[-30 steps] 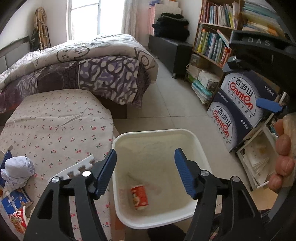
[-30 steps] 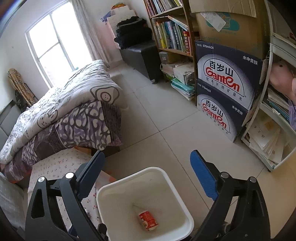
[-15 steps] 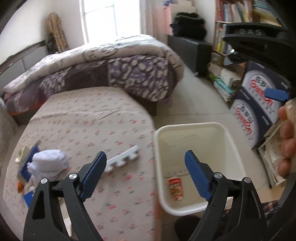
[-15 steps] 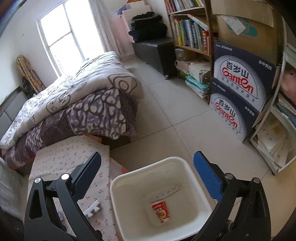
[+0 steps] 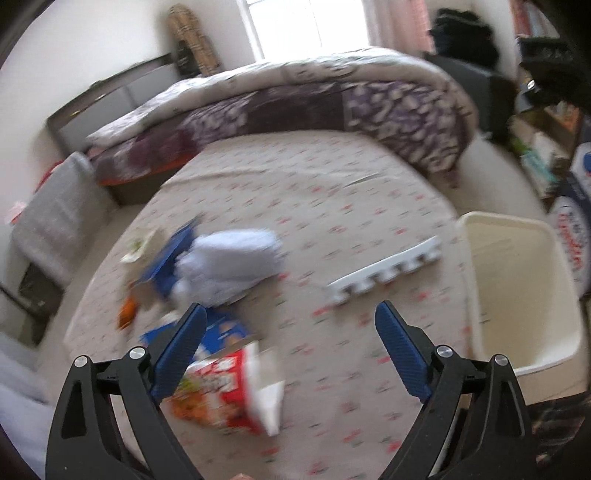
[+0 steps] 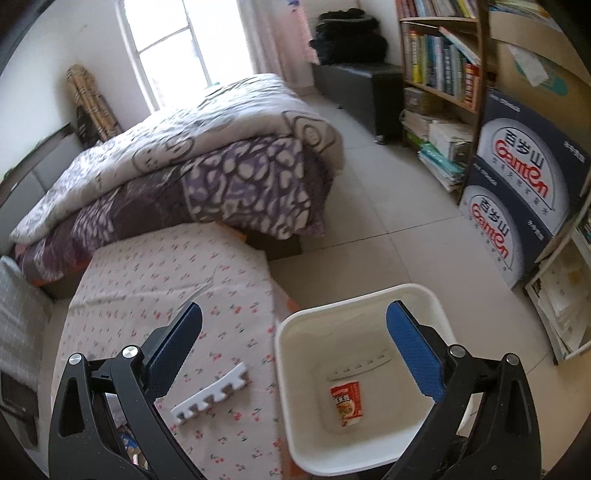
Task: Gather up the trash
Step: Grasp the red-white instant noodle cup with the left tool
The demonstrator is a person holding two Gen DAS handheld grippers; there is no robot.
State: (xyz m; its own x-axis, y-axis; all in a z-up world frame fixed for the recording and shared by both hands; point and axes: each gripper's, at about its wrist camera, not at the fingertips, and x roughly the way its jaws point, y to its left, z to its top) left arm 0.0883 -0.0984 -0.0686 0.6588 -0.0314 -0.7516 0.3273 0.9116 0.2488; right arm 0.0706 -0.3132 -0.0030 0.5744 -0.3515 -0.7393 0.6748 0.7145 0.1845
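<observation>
Just ahead of the wide-open, empty left gripper (image 5: 290,345) lies a red snack packet (image 5: 225,391); judged best: descend squarely, straddle it, close firmly; right gripper (image 6: 295,350) equally wide over the white bin (image 6: 295,435).

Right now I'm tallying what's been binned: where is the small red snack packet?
In the right wrist view, the small red snack packet lies on the bottom of the white plastic bin, which stands right of the floral-covered table.

A floral-print cloth (image 6: 155,280) covers the low surface, with a white notched foam strip (image 6: 211,393) lying on it. Behind sits a bed with a purple-patterned quilt (image 6: 207,166). Two stacked Ganten water cartons (image 6: 517,192) stand beside a bookshelf (image 6: 439,59); the dark heap (image 6: 347,35) beyond is possibly folded clothes.
</observation>
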